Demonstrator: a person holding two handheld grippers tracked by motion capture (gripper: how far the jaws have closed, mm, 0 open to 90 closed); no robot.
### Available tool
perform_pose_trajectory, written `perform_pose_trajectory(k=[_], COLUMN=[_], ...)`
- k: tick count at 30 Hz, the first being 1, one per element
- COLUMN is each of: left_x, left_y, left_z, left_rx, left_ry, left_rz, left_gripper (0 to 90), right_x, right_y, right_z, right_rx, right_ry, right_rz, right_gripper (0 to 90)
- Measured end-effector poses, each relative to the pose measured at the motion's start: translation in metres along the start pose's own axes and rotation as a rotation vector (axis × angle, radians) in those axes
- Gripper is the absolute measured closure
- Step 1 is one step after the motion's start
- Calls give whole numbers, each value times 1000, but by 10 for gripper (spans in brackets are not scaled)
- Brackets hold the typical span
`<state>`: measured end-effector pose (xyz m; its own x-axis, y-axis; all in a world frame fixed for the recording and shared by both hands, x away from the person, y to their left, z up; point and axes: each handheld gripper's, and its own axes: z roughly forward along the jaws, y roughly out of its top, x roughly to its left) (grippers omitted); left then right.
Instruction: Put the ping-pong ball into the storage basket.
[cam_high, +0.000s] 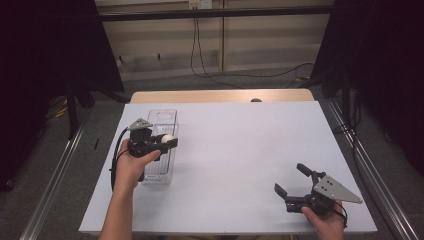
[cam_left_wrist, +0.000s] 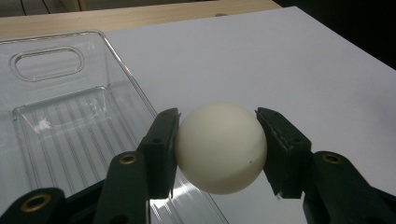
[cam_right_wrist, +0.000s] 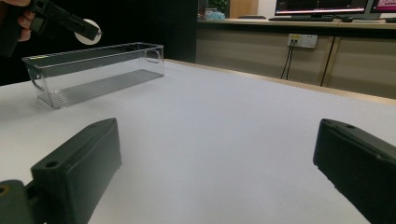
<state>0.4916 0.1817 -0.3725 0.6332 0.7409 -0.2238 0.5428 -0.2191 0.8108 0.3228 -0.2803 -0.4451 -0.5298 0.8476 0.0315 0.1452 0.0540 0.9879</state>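
Note:
My left gripper (cam_high: 168, 141) is shut on a white ball (cam_high: 168, 138), held above the right rim of a clear plastic bin (cam_high: 162, 117) at the table's left. In the left gripper view the ball (cam_left_wrist: 220, 147) is pinched between both pads, with the bin (cam_left_wrist: 60, 121) below and to the left. My right gripper (cam_high: 291, 180) rests near the front right of the table, jaws wide apart with nothing between them. In the right gripper view, the bin (cam_right_wrist: 95, 72) stands far off at the left, and the left gripper with the ball (cam_right_wrist: 88, 31) hovers over it.
A white sheet (cam_high: 240, 150) covers the table, with a wooden strip (cam_high: 220, 95) along its far edge. Dark curtains flank both sides, and cables run across the floor beyond the table.

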Motion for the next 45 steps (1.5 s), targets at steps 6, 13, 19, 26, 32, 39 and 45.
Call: perform_pose_trajectory(k=[6,13,19,26,32,39,45], left_x=[2,6,8,12,13,16,19], left_y=[-1,-1,-2,-2,-3,-5,-6], left_z=[-1,-3,-5,-7,-7,-8,-10], left_rx=[2,0,-6,-5,-11,-2,-11], left_ry=[1,16,22,28,34,51,64], left_rz=[0,1,-3,-5,-11,-7,-10], left_gripper=[511,511,511,510,511,511,511], right_x=[0,0,0,1,1,0,0], right_y=[0,0,0,0,0,0,0], right_z=[0,0,0,0,0,0,0], right_rx=[3,3,2,5,5,4,4], right_ry=[0,0,0,0,0,3,5], right_rz=[2,3,0,2,2,-5,-3], right_gripper=[5,5,5,5,5,5,5])
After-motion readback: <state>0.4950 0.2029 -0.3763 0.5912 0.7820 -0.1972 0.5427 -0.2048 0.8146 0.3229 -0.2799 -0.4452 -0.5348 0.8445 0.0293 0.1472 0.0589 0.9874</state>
